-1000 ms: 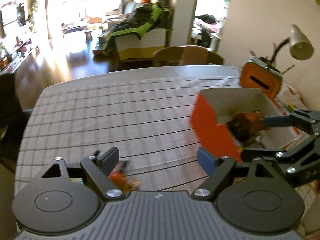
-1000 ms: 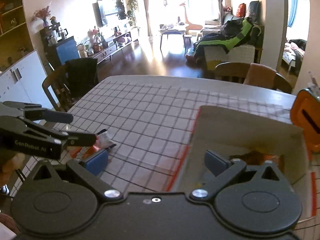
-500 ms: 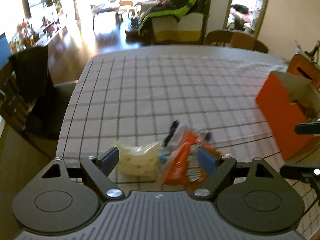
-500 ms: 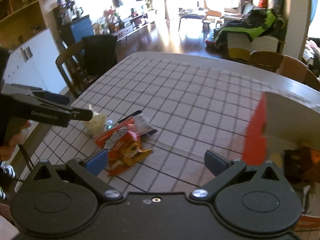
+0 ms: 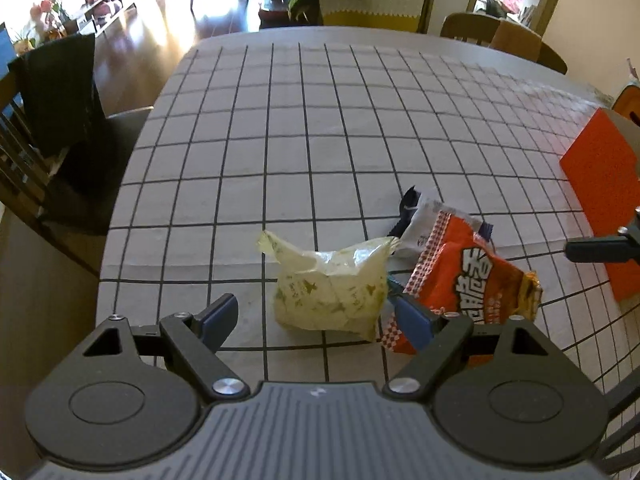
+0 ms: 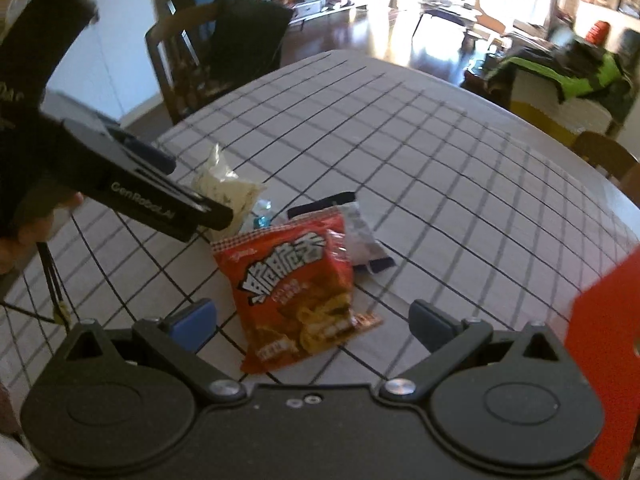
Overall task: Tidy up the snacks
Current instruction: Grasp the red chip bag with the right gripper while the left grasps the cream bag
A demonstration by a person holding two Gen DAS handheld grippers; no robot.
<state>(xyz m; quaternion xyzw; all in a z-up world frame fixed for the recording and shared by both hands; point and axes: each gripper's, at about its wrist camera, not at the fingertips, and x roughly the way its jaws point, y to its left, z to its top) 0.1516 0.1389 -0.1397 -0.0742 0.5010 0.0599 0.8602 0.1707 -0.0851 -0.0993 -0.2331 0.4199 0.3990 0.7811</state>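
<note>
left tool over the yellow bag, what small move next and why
Probably ease the left tool straight down and close on the pale yellow bag. Its jaws stand open with nothing held, the bag lies between them on the checked tablecloth, and the right-hand pad sits close to the red snack pack, so a careful descent avoids snagging that.

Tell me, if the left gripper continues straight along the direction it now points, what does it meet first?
Most likely the pale yellow snack bag. It lies on the table just ahead, between the open jaws of the left gripper, a little toward the right one. The red snack bag lies further right. Depth is uncertain.
</note>
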